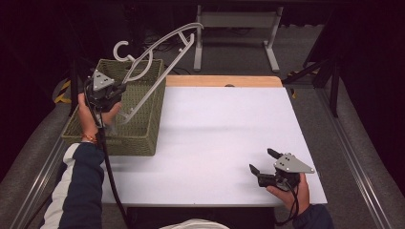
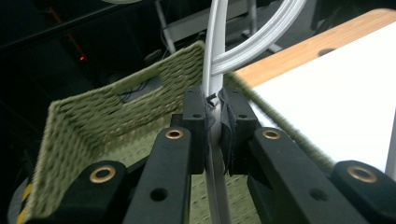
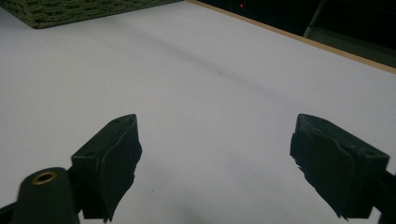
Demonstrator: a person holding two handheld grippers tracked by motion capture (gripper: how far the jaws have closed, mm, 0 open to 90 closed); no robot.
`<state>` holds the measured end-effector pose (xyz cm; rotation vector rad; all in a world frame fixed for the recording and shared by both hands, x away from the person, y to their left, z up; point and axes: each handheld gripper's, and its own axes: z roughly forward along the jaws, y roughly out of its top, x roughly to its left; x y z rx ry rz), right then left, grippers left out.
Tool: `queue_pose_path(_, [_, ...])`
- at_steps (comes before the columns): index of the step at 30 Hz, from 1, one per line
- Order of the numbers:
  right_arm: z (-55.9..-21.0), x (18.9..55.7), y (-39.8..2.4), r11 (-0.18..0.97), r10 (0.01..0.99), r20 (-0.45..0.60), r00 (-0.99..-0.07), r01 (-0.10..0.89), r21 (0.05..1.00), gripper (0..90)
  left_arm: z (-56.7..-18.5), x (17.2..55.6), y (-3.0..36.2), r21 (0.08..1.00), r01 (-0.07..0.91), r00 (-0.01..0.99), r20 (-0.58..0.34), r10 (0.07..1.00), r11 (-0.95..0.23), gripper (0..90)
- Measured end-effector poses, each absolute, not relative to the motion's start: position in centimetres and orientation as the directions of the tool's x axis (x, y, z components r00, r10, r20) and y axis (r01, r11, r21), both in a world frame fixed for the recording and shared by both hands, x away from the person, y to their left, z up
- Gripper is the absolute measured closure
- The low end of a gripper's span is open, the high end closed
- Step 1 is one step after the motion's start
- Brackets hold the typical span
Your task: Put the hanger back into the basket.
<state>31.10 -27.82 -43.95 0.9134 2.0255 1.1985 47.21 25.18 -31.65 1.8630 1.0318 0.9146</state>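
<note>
A white plastic clothes hanger (image 1: 157, 52) is held up at a slant over the green woven basket (image 1: 148, 129) at the table's left. My left gripper (image 1: 122, 87) is shut on one of the hanger's bars, above the basket's inside. In the left gripper view both jaws press on the white hanger bar (image 2: 215, 88), which runs up past the basket's far wall (image 2: 126, 100). My right gripper (image 1: 264, 161) rests low over the white table (image 1: 215, 129) near the front right, open, with nothing between its fingers (image 3: 112, 158).
A wooden strip (image 1: 224, 81) edges the table's far side. Beyond it stands a grey metal frame (image 1: 234, 28) on the floor. The basket's corner (image 3: 70, 11) lies far ahead of the right gripper. A person's sleeved arms come in from the bottom.
</note>
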Motion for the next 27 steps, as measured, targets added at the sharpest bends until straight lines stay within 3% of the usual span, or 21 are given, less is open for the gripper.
queue_pose_path(27, [-44.1,31.2,-27.8,0.359,0.797,-0.148,-0.585,0.263,0.896,15.6,-34.6,48.2,29.4,0.811,0.438,0.359,0.239,0.903,-0.388,81.9])
